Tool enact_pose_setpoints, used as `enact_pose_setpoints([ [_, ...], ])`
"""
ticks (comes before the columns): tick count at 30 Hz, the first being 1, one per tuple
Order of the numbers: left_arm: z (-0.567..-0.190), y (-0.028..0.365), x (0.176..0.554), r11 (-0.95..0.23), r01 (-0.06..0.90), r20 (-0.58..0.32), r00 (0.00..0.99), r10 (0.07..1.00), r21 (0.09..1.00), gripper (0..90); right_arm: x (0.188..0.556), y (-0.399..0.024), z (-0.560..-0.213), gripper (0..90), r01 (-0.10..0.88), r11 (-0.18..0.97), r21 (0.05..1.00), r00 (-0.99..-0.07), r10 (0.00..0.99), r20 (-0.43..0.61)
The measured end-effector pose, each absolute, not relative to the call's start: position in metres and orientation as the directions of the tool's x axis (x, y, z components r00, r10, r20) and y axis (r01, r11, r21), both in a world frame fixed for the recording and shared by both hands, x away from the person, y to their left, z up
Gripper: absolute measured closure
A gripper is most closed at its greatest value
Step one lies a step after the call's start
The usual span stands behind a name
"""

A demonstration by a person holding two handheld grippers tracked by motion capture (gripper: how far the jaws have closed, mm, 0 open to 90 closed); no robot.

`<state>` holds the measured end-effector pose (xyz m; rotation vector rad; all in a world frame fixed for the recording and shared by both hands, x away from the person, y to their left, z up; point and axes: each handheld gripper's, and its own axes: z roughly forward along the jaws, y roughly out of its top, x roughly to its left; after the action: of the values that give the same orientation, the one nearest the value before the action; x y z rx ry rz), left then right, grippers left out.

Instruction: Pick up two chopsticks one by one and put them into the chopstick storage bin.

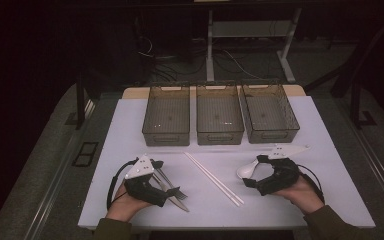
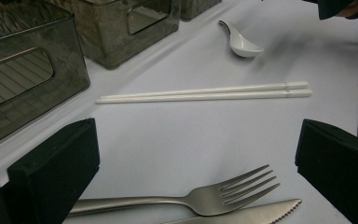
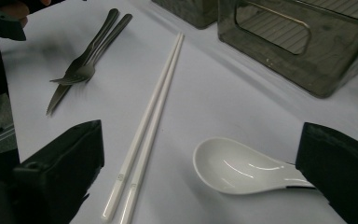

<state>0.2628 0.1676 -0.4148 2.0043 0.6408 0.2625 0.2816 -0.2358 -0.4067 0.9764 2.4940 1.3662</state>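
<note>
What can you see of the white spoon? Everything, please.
The white spoon is a glossy, ceramic-looking soup spoon with a deep oval bowl and a short handle. It lies bowl up on the white table, in front of the grey bins, right of the chopsticks and apart from them. The right tongs stand open around it; its handle end runs to the right-hand jaw in the right gripper view, though contact is unclear.

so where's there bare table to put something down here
Bare strips lie between the fork and chopsticks, and between the chopsticks and spoon. The far edge is crowded by three bins; each claw sits over cutlery.
</note>
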Motion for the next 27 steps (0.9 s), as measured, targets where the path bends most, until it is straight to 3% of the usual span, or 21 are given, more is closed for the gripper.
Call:
enact_pose_setpoints([
  [8, -0.415, 0.168, 0.263, -0.378, 0.334, -0.086, 0.836, 0.542, 0.864, 0.0, 0.286, -0.223, -0.407, 6.7, 0.475, 0.401, 0.783, -0.794, 0.579, 0.186],
  [9, -0.415, 0.168, 0.263, -0.381, 0.331, -0.082, 0.837, 0.541, 0.863, 0.0, 0.286, -0.219, -0.407, 14.6, 0.469, 0.405, 0.784, -0.798, 0.575, 0.181],
  [12, -0.416, 0.168, 0.263, -0.378, 0.334, -0.086, 0.835, 0.543, 0.864, 0.0, 0.286, -0.214, -0.408, 15.5, 0.467, 0.414, 0.781, -0.804, 0.567, 0.180],
  [27, -0.416, 0.169, 0.263, -0.380, 0.336, -0.088, 0.837, 0.540, 0.862, 0.0, 0.283, -0.188, -0.417, 54.1, 0.466, 0.493, 0.735, -0.834, 0.523, 0.178],
])
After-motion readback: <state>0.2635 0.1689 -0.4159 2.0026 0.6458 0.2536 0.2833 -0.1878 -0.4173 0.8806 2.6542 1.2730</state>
